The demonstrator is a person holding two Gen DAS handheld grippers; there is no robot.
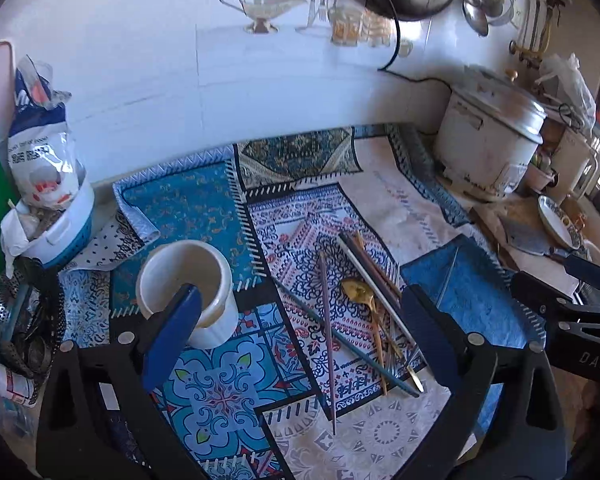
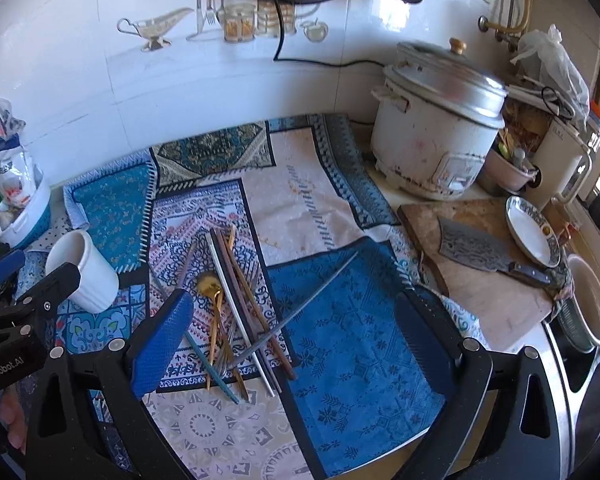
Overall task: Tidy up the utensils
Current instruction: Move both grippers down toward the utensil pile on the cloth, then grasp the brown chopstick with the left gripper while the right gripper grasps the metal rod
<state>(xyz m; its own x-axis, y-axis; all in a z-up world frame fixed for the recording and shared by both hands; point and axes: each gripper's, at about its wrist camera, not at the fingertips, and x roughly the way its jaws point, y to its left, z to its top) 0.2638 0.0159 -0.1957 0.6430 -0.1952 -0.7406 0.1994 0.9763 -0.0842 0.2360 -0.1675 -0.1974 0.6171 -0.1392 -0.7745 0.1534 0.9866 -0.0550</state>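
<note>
Between the fingers of the left gripper (image 1: 300, 320), which stand wide apart and hold nothing, lies a loose pile of utensils (image 1: 364, 312) on a patterned cloth (image 1: 204, 200): a gold spoon (image 1: 358, 290), a pink chopstick (image 1: 328, 340) running toward the camera, a teal chopstick (image 1: 340, 334) crossing it, and white and brown sticks (image 1: 370, 276) with forks beneath. Just behind the left finger (image 1: 172, 332) of that gripper stands a white cup (image 1: 188, 284), upright and open-mouthed, its rim partly hidden by the finger pad. Far to the left sit a small blue-and-white basket (image 1: 66, 224) with a bag (image 1: 40, 136) in it. Ahead and to the right of it, against the tiled wall, is a worn rice cooker (image 1: 488, 140). The right gripper (image 2: 296, 324) is likewise spread open and empty; the same pile (image 2: 236, 304) lies close to its left finger (image 2: 160, 340), with a grey stick (image 2: 300, 308) slanting across the gap between the fingers over a blue patch of cloth (image 2: 360, 340). To the left of this gripper the cup (image 2: 86, 272) stands, beside the body of the other gripper. To its right a cleaver (image 2: 476, 252) rests on a wooden board (image 2: 480, 300), with a plate (image 2: 528, 232) beyond it.
</note>
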